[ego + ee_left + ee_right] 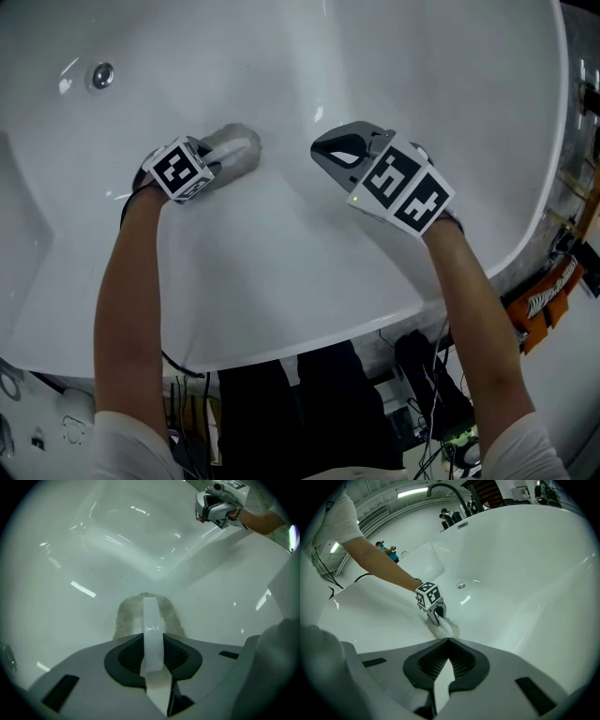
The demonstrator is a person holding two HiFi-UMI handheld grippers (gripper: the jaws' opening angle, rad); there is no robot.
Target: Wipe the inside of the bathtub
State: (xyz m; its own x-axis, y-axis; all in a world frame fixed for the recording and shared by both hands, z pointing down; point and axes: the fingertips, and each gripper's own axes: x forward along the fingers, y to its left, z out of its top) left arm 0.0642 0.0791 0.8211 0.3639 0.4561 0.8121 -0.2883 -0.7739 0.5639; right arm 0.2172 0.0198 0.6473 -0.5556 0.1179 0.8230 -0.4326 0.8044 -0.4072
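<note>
A white bathtub (281, 272) fills the head view. My left gripper (220, 155) is shut on the white strap (152, 620) of a grey fuzzy cleaning pad (236, 150), which lies flat against the tub's sloping inner wall. From the left gripper view, the pad (126, 616) spreads out just beyond the jaws of my left gripper (152, 641). My right gripper (325, 150) hovers a little to the right of the pad, shut with nothing in it. The right gripper view shows its jaws closed at the tips of my right gripper (449, 641), with the left gripper (433, 613) and the pad (446, 631) ahead.
A round chrome fitting (101, 75) sits on the tub wall at the far left. A dark faucet (445, 489) arches over the tub's rim. Cables and equipment (422, 394) lie on the floor outside the near rim, and an orange object (548, 300) is at the right.
</note>
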